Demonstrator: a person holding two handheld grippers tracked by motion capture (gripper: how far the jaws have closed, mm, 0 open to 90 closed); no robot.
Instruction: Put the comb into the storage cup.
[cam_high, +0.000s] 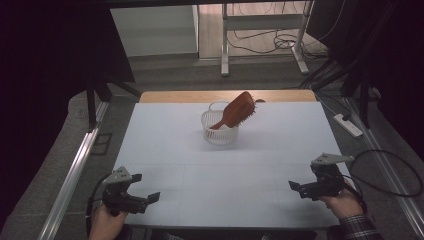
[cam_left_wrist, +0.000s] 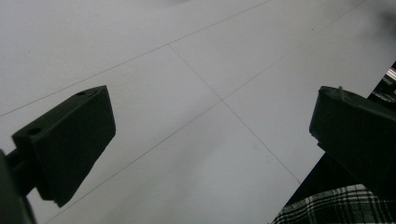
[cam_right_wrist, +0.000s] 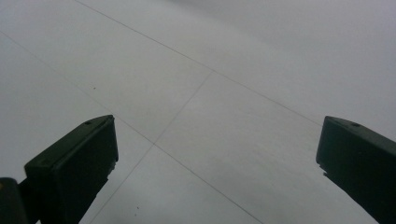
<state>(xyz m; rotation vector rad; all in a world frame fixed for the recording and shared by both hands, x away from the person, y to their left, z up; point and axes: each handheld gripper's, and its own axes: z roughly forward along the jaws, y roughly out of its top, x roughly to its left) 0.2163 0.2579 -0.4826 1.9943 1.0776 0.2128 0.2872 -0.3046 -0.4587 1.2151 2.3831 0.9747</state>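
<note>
**Both grippers wide open at the near edge, hairbrush propped in the basket**

From my station, much is lost to darkness. On both sides of the high view, black curtains (cam_high: 55, 55) swallow the room. The left gripper (cam_high: 145, 189) sits in shadow at the near left corner of the table (cam_high: 170, 145), and the hand (cam_high: 106, 224) under it is cut off by the bottom edge. The bristle side of the red-brown hairbrush (cam_high: 239, 110) faces away and down, so I can barely make out bristles at its far tip. The lower end of its handle is hidden inside the white mesh basket (cam_high: 219, 131).

The brush leans tilted, handle down in the basket and head jutting up over the rim to the right. The basket stands toward the far middle of the table, well apart from both tools.

The right gripper (cam_high: 300, 189) rests near the right corner, held by a hand (cam_high: 342, 202) with a plaid sleeve (cam_high: 357, 227). In each gripper view the jaws stand far apart, nothing between them, above bare tabletop crossed by thin seam lines.

The surface is pale white with a wooden strip along its far edge. Beyond lie grey floor, a metal desk frame (cam_high: 262, 37), loose cables, and a power strip (cam_high: 348, 125) to the right.
</note>
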